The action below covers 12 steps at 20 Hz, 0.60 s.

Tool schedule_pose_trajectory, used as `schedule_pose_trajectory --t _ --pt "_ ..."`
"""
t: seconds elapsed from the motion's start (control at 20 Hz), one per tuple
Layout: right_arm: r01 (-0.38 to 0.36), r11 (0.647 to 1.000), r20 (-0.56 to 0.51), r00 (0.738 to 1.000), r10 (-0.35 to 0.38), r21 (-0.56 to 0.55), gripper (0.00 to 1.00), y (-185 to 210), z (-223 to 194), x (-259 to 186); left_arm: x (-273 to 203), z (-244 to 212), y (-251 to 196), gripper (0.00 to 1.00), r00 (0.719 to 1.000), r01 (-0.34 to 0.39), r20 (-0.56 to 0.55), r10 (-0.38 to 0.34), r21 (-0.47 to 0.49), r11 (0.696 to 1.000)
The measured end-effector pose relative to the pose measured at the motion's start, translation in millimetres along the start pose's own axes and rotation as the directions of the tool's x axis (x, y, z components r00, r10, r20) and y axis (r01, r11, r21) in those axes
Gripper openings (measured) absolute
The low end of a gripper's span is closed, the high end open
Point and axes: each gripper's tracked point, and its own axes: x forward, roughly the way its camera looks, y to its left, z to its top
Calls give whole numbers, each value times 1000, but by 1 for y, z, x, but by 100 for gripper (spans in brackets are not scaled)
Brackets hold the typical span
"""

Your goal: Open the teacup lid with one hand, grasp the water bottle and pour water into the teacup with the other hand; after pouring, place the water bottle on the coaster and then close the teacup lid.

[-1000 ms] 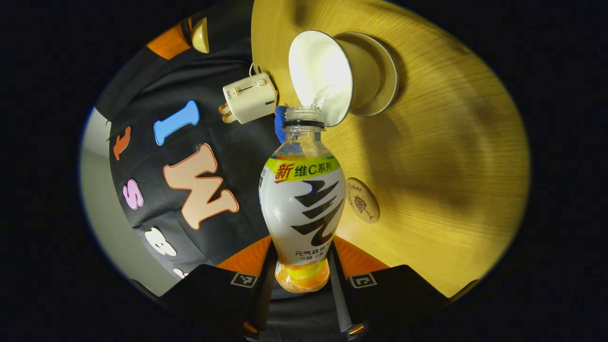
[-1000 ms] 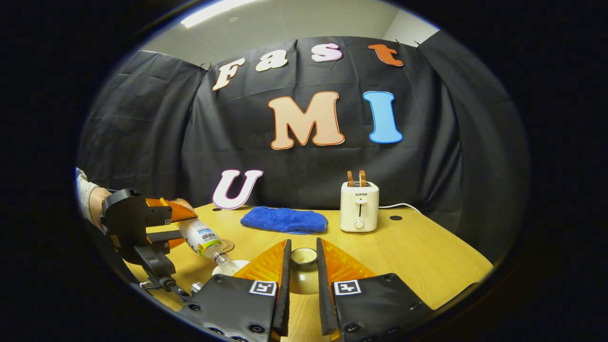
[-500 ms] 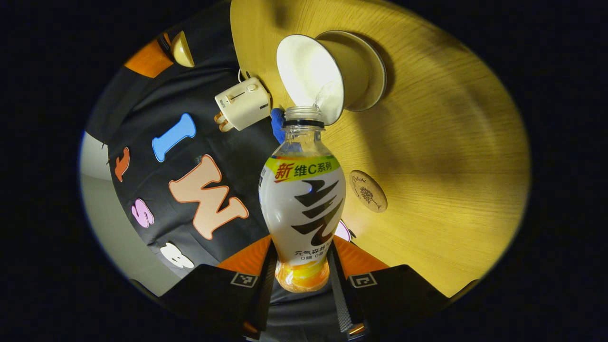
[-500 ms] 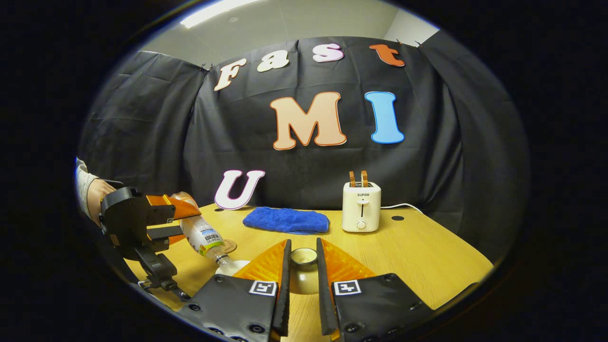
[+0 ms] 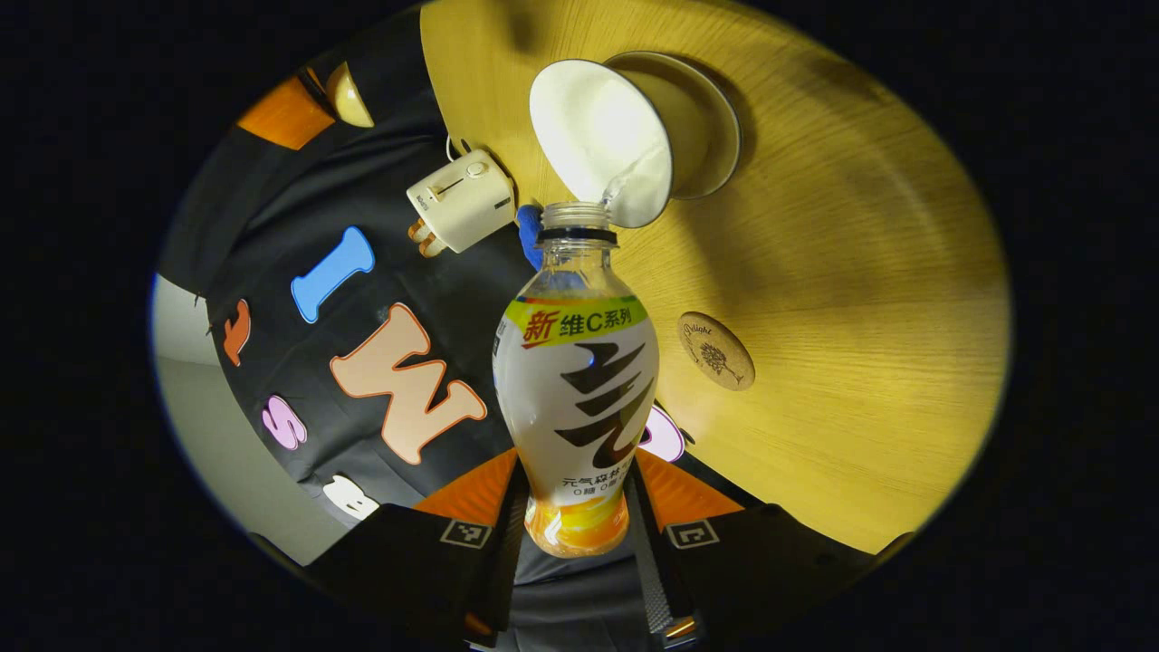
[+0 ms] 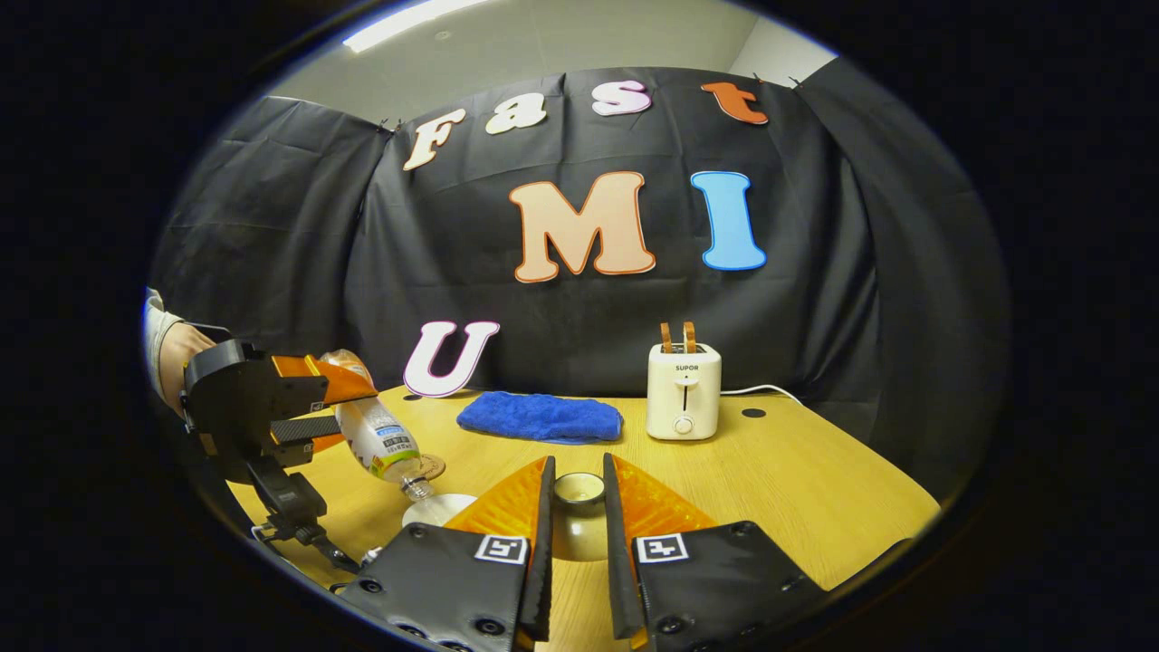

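With the left gripper (image 5: 575,507) pinching the tilted water bottle (image 5: 576,398) over the teacup (image 5: 625,136) and the right gripper (image 6: 576,507) clamping the lid (image 6: 579,489) nearby, pour slowly, mouth inside the rim.

The wooden table (image 6: 797,489) is carrying a blue cloth (image 6: 541,417) and a white toaster (image 6: 684,391) near its far edge. A round coaster (image 5: 716,350) is lying flat on it, and the teacup (image 5: 625,136) on its saucer (image 5: 724,127) is standing near the coaster.
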Motion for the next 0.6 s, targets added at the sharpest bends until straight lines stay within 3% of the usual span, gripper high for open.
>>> schedule_pose_trajectory --t 0.35,0.6 --pt "-1 1000 -6 1000 1 1 29 -1 -2 0 4 1 -10 55 996 79 39 -76 -88 993" --pt "-2 1000 -6 1000 2 -3 29 1 -2 1 6 6 -27 54 990 128 82 -111 -237 963"
